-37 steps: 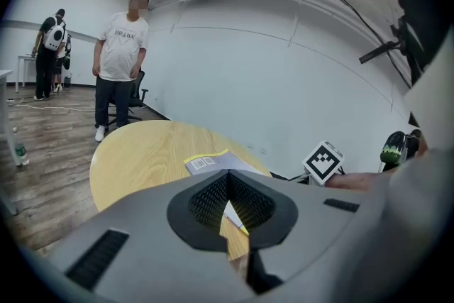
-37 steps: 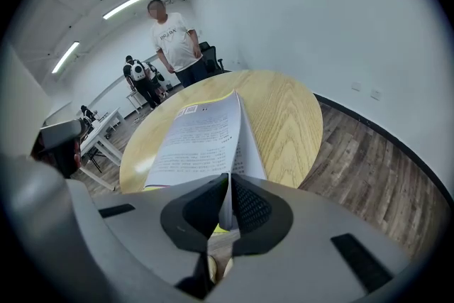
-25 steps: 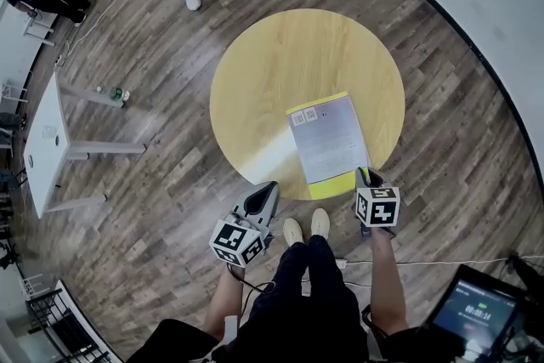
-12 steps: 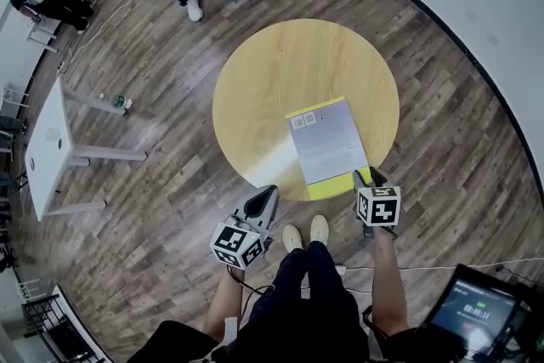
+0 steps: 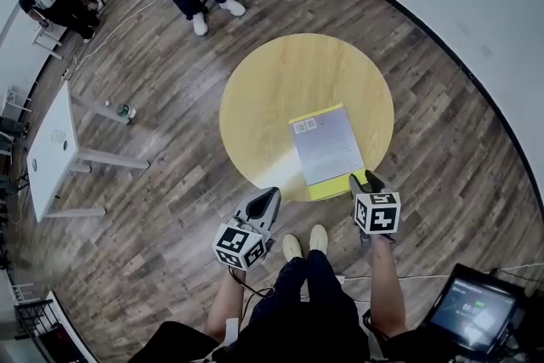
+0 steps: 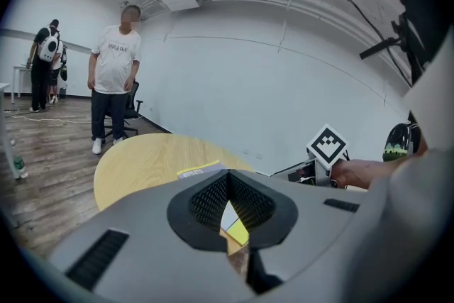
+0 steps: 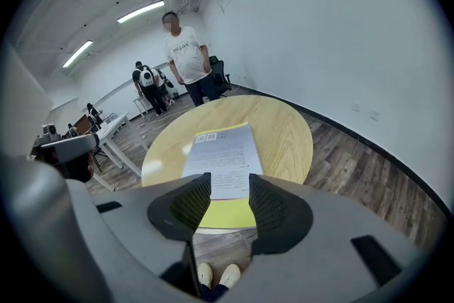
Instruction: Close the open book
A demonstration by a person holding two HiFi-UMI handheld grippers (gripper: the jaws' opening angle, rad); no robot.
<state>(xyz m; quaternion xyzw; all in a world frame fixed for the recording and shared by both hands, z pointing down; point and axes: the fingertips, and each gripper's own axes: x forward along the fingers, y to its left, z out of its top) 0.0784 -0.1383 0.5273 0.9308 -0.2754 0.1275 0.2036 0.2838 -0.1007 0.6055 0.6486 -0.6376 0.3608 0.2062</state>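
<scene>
The book (image 5: 327,144) lies closed near the front edge of the round table (image 5: 272,89), so the closing seems finished: the right gripper (image 7: 230,184), jaws just opening, holds nothing, the left gripper (image 6: 227,181) is closed and empty, and both probably need only to draw back.

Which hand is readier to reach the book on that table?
Right. The right gripper hangs by the book's near corner; its jaws have just been opening, nothing between them. The left gripper is off beside the table, shut.
</scene>
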